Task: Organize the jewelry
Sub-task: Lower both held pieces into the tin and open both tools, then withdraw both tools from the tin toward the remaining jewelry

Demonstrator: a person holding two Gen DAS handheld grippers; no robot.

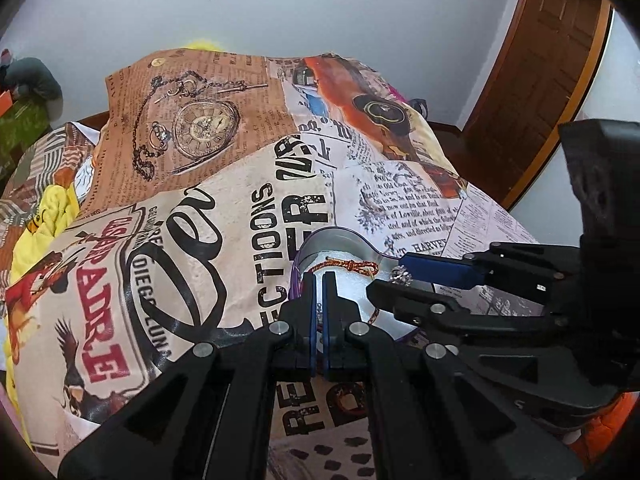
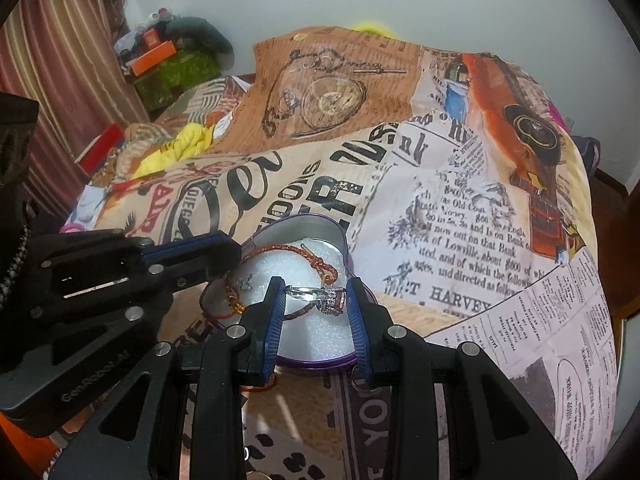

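Jewelry tin (image 2: 316,236), heart-shaped, sits on the bedspread's (image 2: 460,208) near edge, already holding braided bracelets (image 2: 320,264). Right gripper (image 2: 316,300) pinches a sparkly ring (image 2: 320,294) above it; left gripper (image 1: 319,280) clamps the tin's rim. Ring placement remains.

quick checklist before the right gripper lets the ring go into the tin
1. Ring held between the right gripper fingers: ok, it spans the gap between the blue pads.
2. Ring is over the heart-shaped tin: ok, white padding shows right behind it.
3. Tin steadied: ok, the left gripper is pinched shut on the tin's rim.
4. Drop spot free: not ok, the orange braided cord and a dark bracelet lie close under the ring.
5. Ring's height above the padding: cannot tell.
6. Small silver piece on the padding is out of the way: ok, it lies to the left.
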